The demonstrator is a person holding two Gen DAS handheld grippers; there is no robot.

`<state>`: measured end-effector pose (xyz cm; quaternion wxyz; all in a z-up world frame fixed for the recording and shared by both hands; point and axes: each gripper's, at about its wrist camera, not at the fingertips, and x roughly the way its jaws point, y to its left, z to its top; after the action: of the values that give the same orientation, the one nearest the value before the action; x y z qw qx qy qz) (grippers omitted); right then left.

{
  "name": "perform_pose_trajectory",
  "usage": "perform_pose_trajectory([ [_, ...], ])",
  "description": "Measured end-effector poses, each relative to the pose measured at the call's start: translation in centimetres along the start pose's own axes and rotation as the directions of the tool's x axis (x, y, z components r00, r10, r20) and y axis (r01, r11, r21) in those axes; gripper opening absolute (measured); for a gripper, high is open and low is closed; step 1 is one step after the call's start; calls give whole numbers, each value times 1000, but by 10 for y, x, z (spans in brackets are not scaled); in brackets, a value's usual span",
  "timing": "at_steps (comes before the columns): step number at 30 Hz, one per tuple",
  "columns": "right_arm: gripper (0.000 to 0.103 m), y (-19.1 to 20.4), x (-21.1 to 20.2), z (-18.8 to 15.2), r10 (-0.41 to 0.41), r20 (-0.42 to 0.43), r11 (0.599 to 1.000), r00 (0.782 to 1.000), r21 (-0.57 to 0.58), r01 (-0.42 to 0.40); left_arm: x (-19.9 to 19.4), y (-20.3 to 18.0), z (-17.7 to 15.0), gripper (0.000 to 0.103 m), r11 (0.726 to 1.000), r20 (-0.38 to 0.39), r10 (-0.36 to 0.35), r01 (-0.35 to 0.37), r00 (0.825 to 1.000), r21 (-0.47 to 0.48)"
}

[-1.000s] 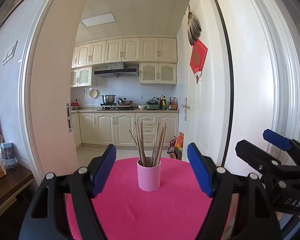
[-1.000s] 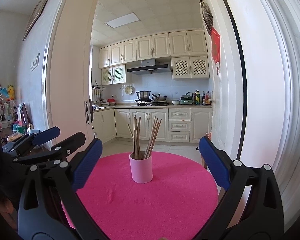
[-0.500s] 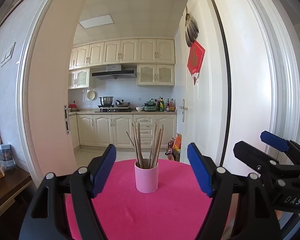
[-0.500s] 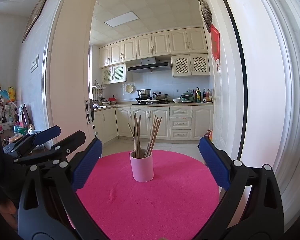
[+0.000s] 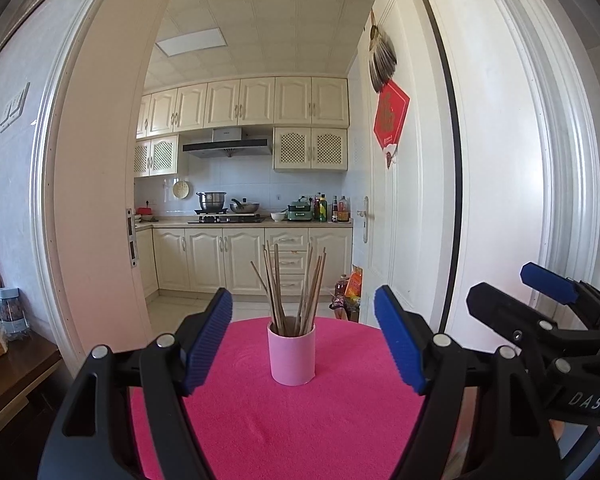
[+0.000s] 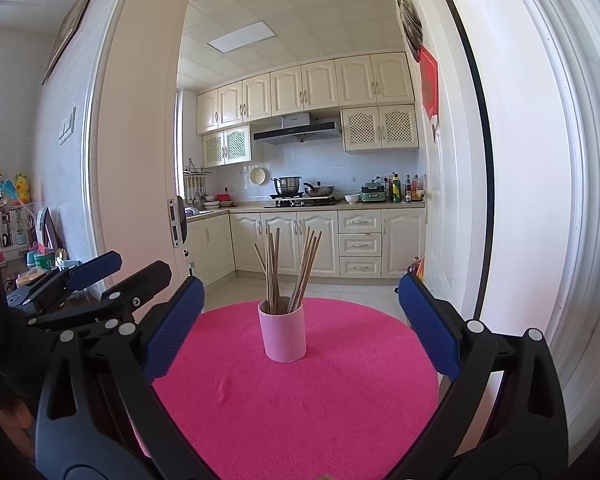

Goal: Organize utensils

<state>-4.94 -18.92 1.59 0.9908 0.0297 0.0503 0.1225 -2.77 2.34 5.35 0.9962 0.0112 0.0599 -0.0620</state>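
L gripper [image 5: 303, 336]: level, aimed fwd, jaws spread wide, holding nothing.
R gripper [image 6: 300, 320]: beside L, same pose, jaws wide, nothing held.
Cup [image 5: 291, 353]: pink, upright, mid pink table [image 5: 300, 432], ahead of both.
Chopsticks [image 5: 296, 290]: in cup, long axis near-vertical, tips fanned upward.
Vs 1.0 s ago: cup slightly nearer.

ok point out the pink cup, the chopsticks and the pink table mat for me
pink cup [image 5: 291, 356], left wrist view, middle of its front wall
chopsticks [image 6: 274, 268], right wrist view, upper shafts of the left bunch
pink table mat [image 6: 300, 412], right wrist view, bare patch in front of the cup
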Motion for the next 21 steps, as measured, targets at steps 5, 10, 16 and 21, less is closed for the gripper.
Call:
perform_pose_trajectory([
  [5, 96, 0, 0, -1, -4, -1, 1000, 1000, -2, 4, 1, 0, 0, 73, 1000, -2, 1, -1, 1000, 1],
  [10, 96, 0, 1, -2, -5, -4, 1000, 1000, -1, 5, 3, -2, 1, 73, 1000, -7, 0, 0, 1000, 2],
  [16, 96, 0, 1, -2, -8, -6, 1000, 1000, -2, 8, 4, -2, 2, 73, 1000, -10, -8, 8, 1000, -5],
  [21, 96, -1, 2, -3, -9, -7, 1000, 1000, -3, 9, 5, -2, 2, 73, 1000, -10, -3, 3, 1000, 1],
])
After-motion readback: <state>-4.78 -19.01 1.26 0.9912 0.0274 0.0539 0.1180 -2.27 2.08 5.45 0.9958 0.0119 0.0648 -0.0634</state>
